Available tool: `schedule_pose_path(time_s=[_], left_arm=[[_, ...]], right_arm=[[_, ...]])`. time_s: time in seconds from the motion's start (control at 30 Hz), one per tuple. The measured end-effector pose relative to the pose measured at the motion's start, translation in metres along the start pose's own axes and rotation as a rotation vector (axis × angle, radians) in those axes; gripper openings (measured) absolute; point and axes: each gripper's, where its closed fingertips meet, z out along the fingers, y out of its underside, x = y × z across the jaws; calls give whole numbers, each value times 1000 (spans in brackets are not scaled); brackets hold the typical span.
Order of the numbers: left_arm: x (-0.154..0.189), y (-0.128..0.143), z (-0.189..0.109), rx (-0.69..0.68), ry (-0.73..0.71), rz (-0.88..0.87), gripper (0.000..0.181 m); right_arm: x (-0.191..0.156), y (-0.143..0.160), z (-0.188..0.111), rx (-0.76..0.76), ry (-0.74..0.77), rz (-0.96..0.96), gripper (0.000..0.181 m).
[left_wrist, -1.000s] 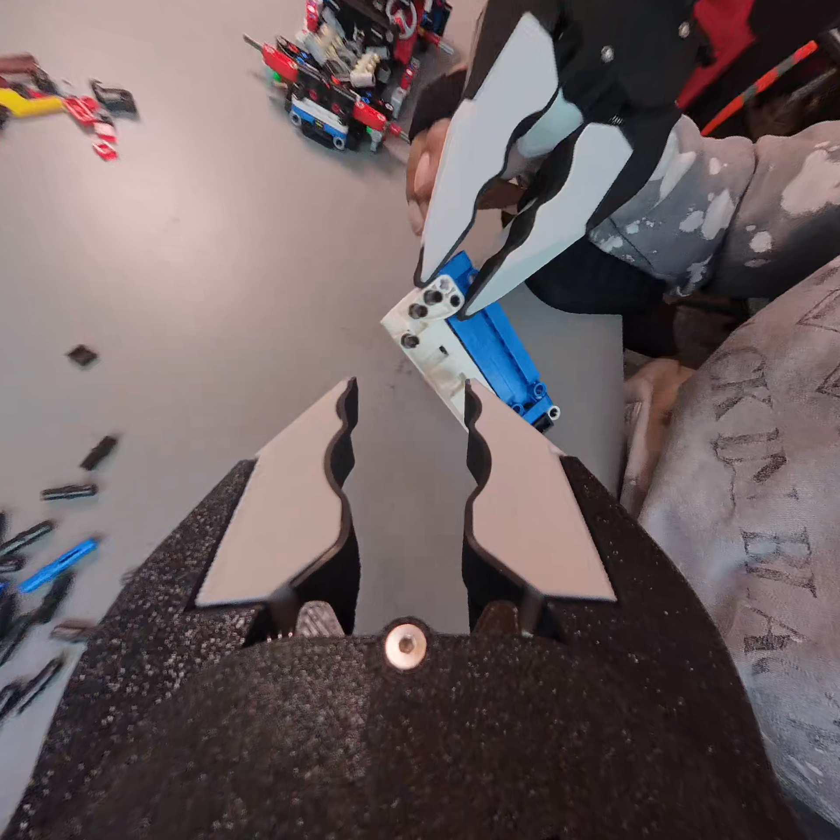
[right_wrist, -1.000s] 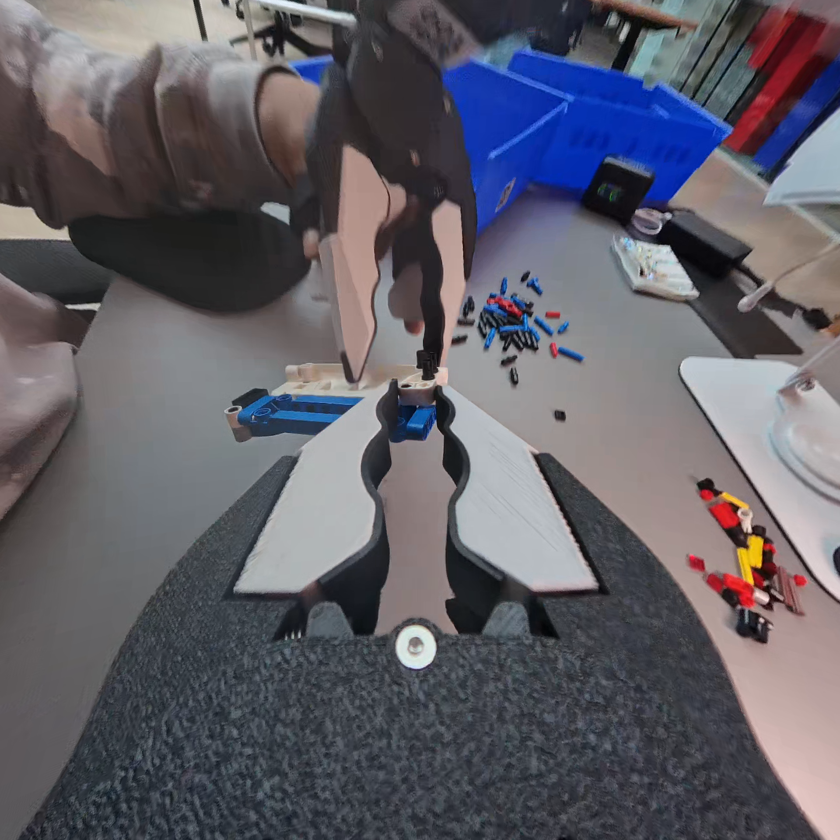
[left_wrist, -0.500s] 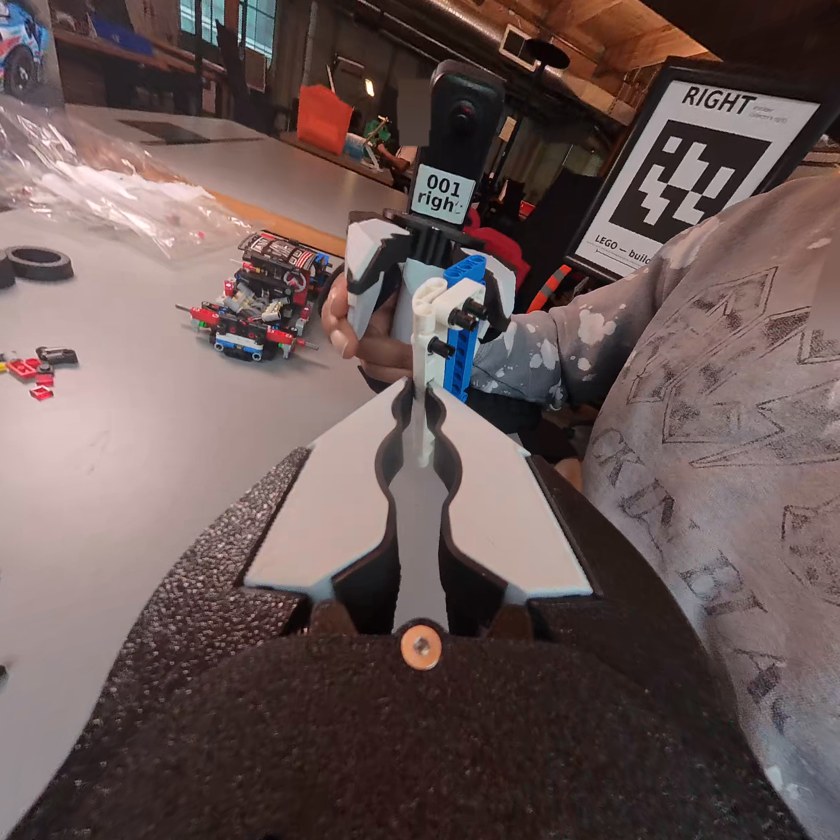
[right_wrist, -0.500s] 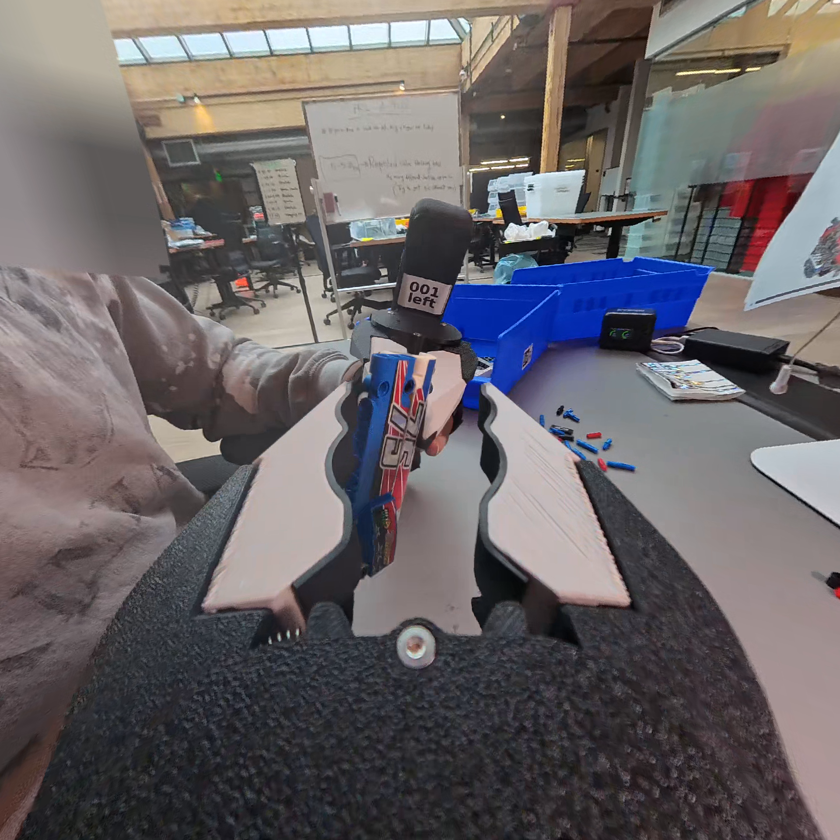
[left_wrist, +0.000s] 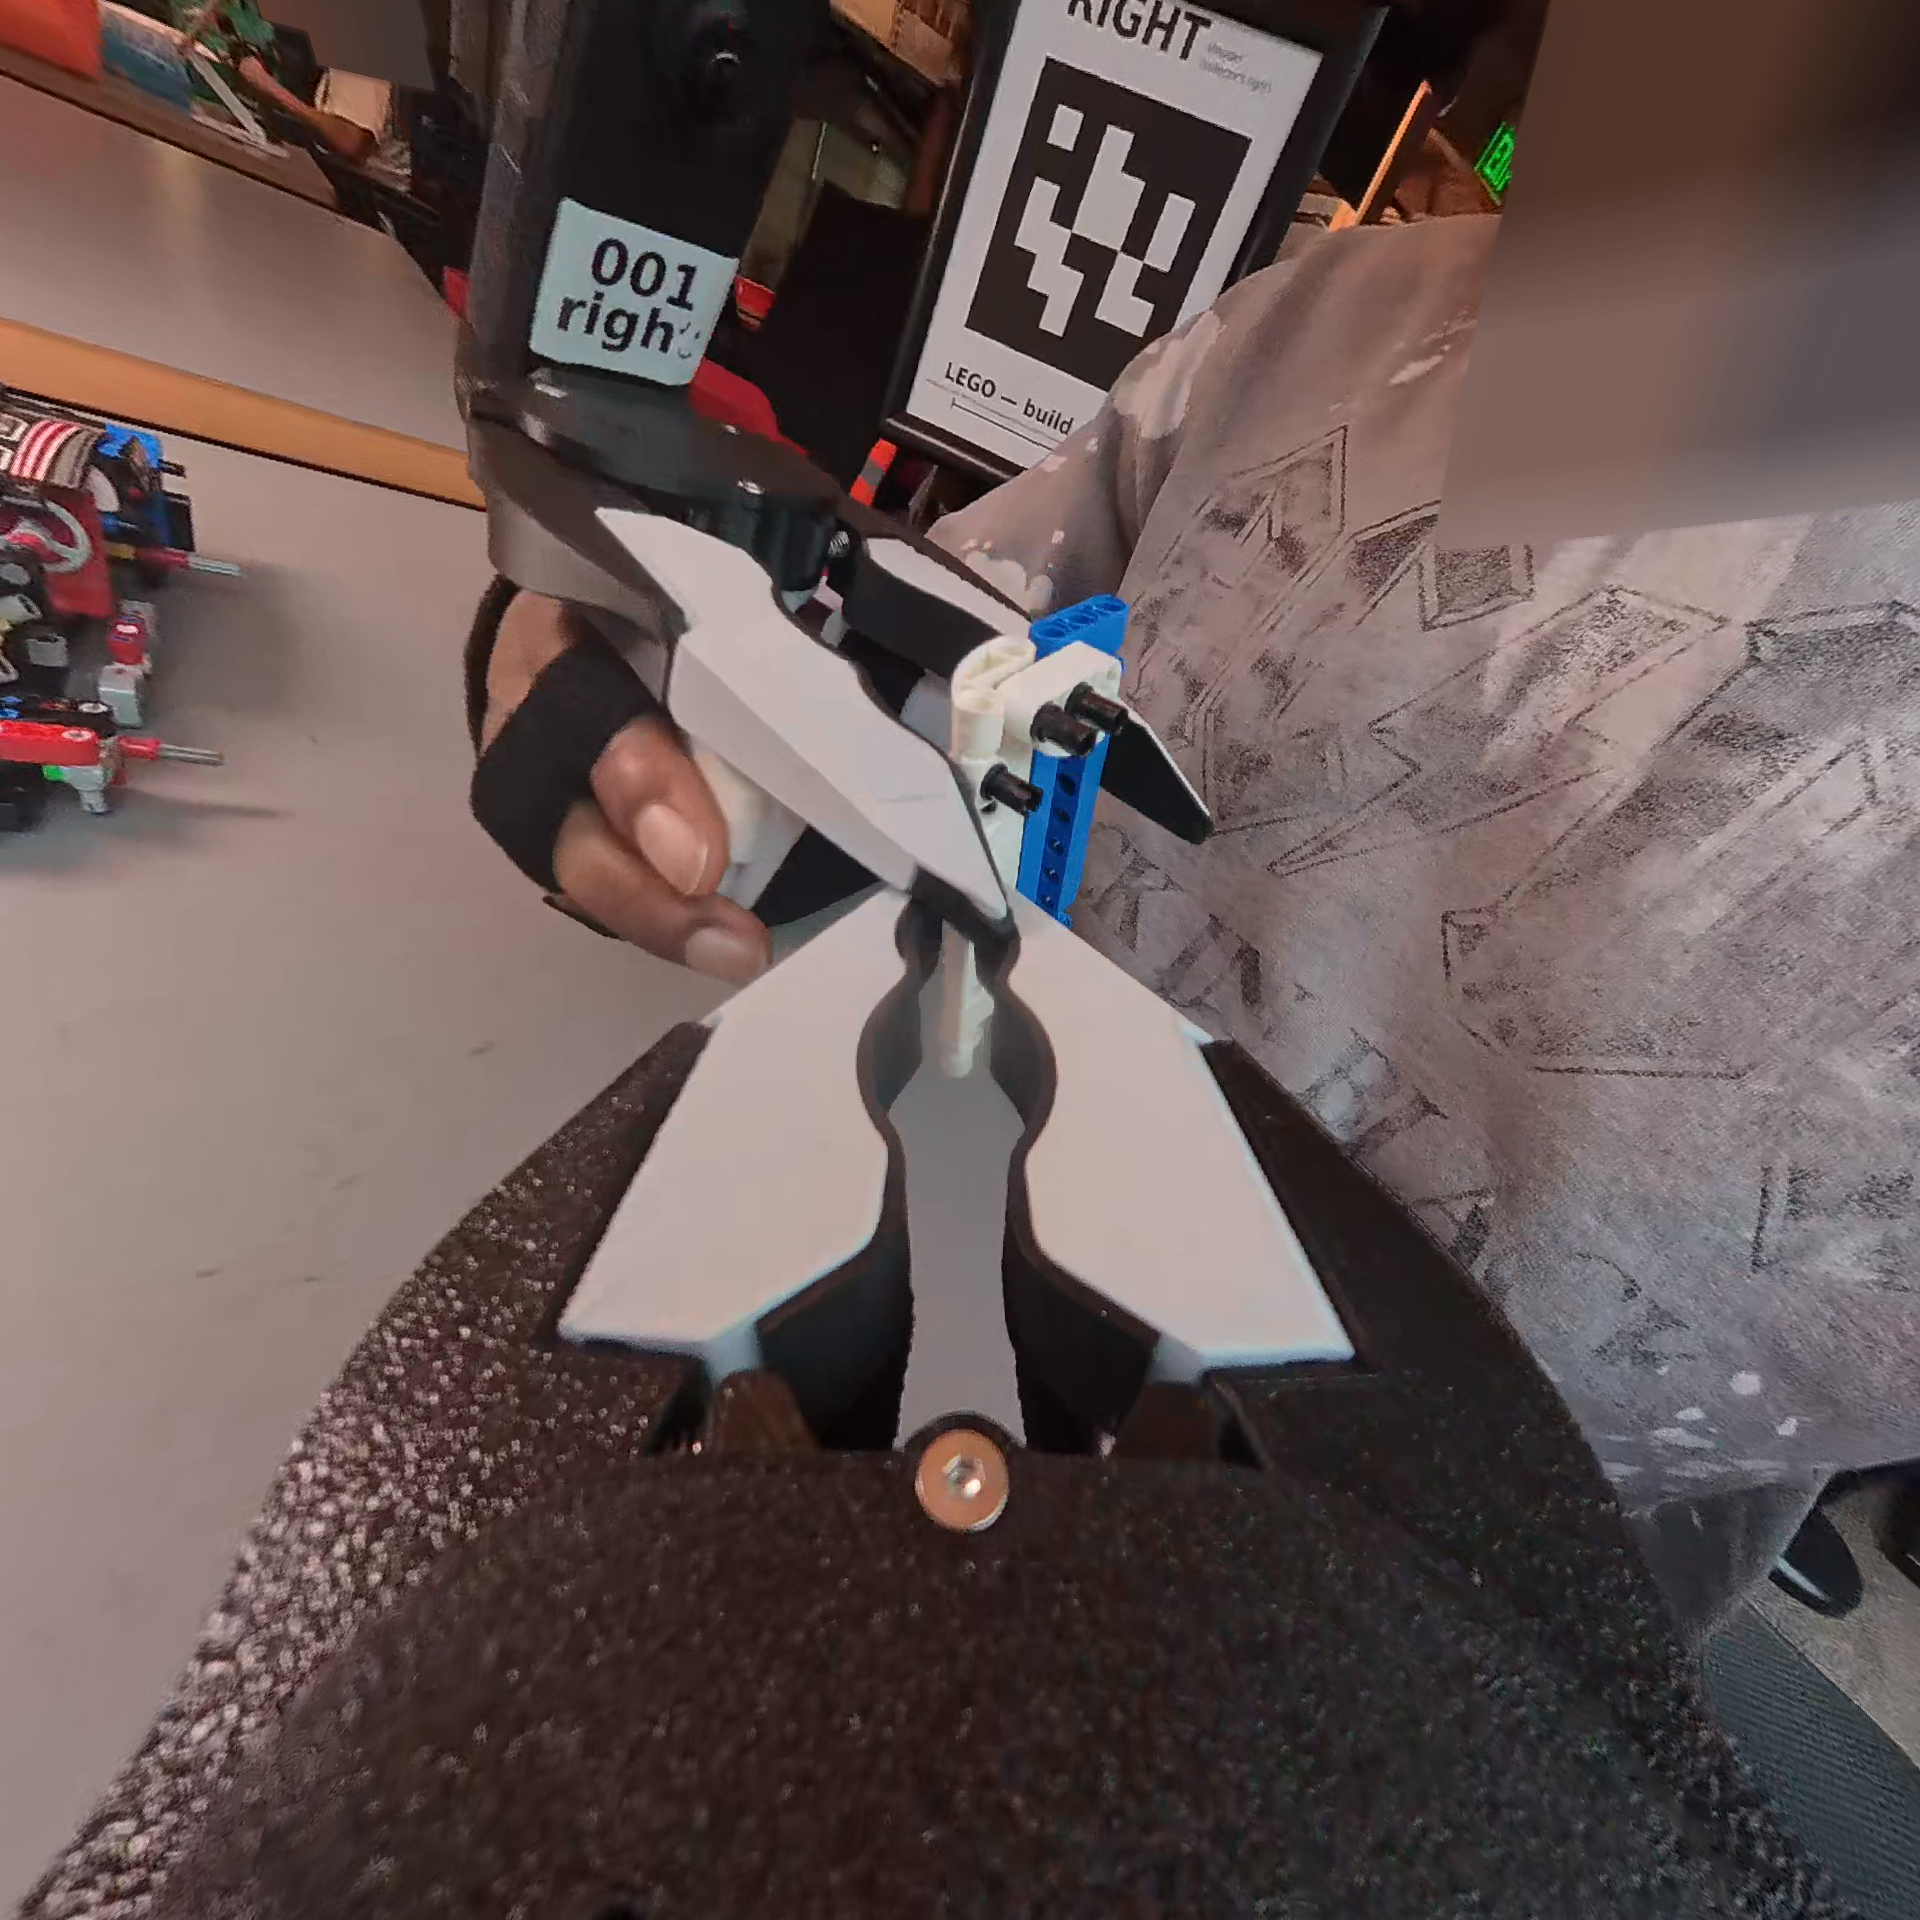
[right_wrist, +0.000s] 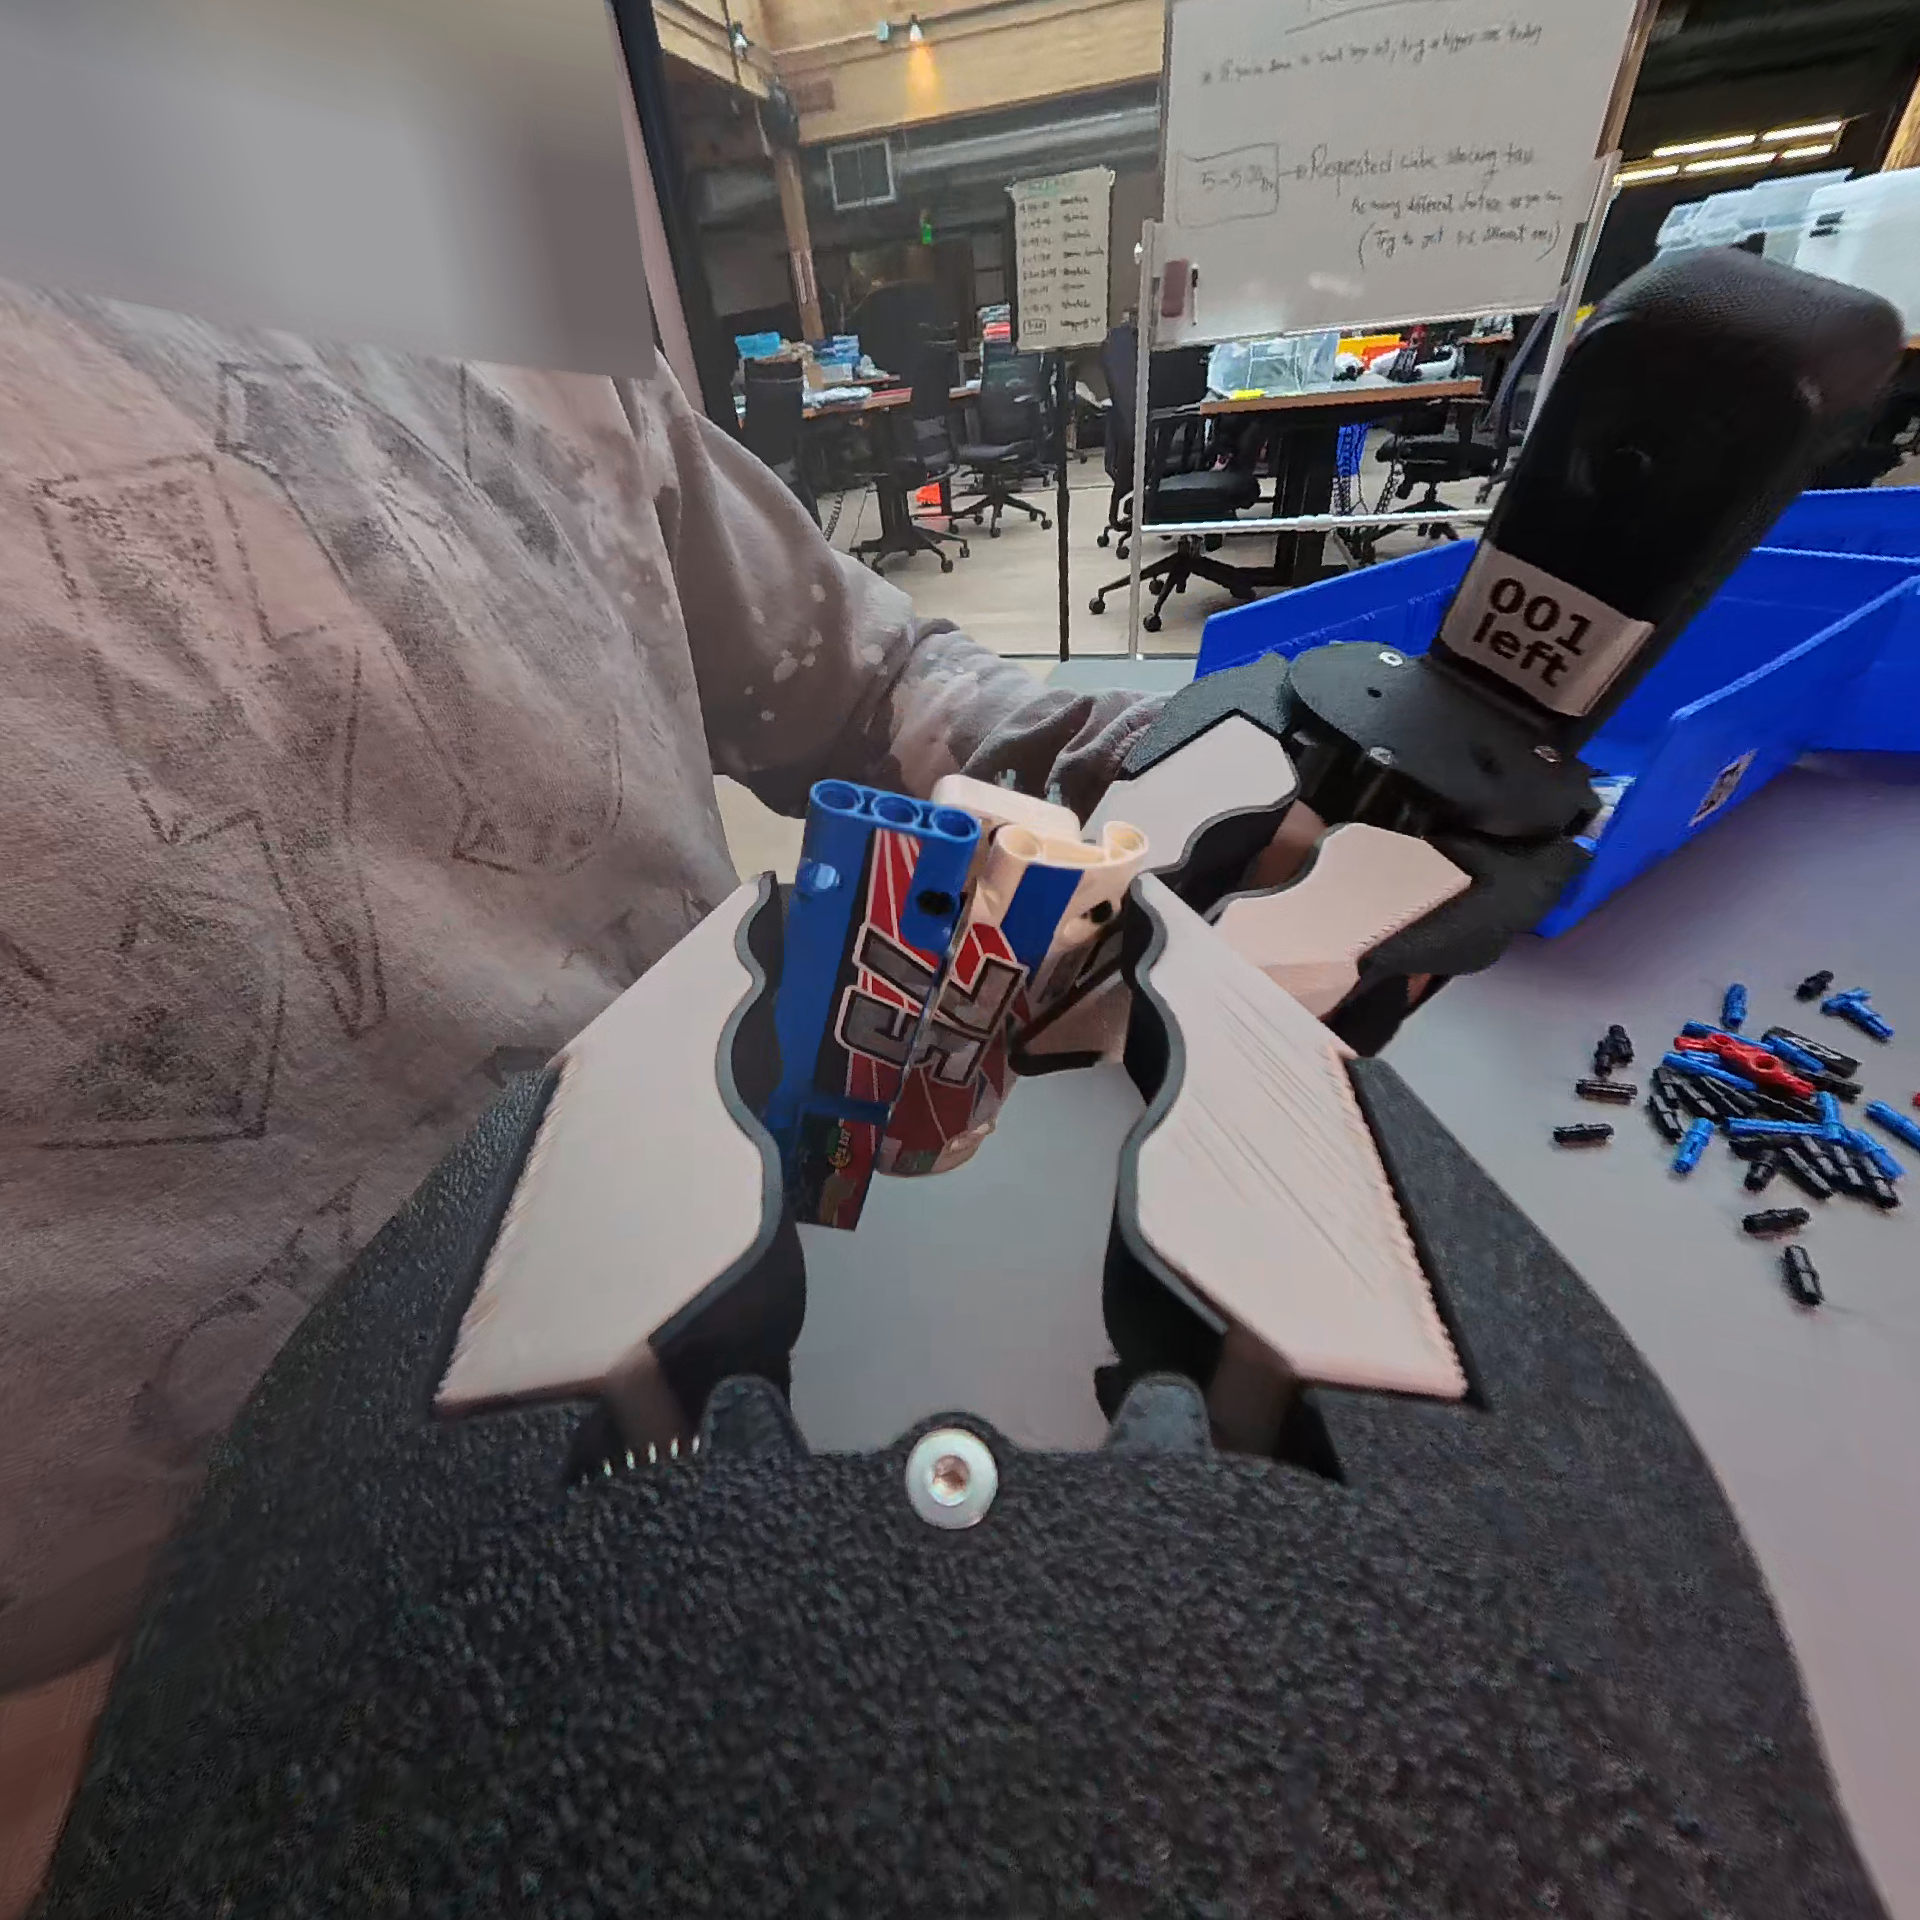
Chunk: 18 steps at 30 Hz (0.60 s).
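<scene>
The left gripper (left_wrist: 956, 935) is pinching the thin white lower edge of a blue and white brick panel (left_wrist: 1049, 769), its jaws drawn nearly together on that edge, and the panel is standing upright just ahead of its tips, lifted clear of the grey table (left_wrist: 260, 1039). The right gripper (right_wrist: 951, 925) is sitting with its jaws wide apart around the same panel (right_wrist: 914, 997); the panel's blue side is lying against the left finger (right_wrist: 623, 1143) while a clear gap is showing before the right one, so it is not clamping anything. From the right wrist view, the panel's near face is carrying a red, white and blue sticker, and the panel is reaching down between the fingers from their tips. Three black pins (left_wrist: 1070, 717) are sticking out of the panel's white part toward the right of the left gripper. A hand (left_wrist: 623, 831) in a black strap is gripping the right gripper's handle, ahead and to the left of the left gripper. Off to the right of the right gripper, a scatter of small blue, black and red pegs (right_wrist: 1766, 1101) is lying on the table, with a blue bin (right_wrist: 1787, 675) beyond them. Far left of the left gripper, a partly built toy car (left_wrist: 62, 623) is resting on the table.
</scene>
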Motion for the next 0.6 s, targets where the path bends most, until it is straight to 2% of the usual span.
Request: schedule_pose_path(time_s=[0.13, 0.17, 0.23, 0.3, 0.37, 0.43, 0.53, 0.6], left_arm=[[-7, -6, -5, 40, -30, -31, 3], [-14, -9, -10, 57, -77, -38, 2], [-33, -16, -27, 88, -233, -34, 18], [-44, -30, -51, 132, -406, 12, 21], [-47, -42, -67, 121, -575, 141, 18], [-45, -47, -68, 38, -722, 330, 19], [-38, -42, -50, -133, -803, 599, 21], [-39, -38, -43, -195, -843, 685, 18]], right_arm=[[12, -6, -7, 31, 49, 23, 61], [17, -8, -10, 39, 82, 17, 61], [30, -13, -20, 53, 156, -5, 60], [44, -14, -31, 38, 259, -49, 60], [57, -6, -38, -29, 340, -90, 61], [58, 0, -36, -34, 307, -13, 61], [55, 9, -28, -2, 208, 170, 60], [56, 13, -26, 19, 156, 303, 60]])
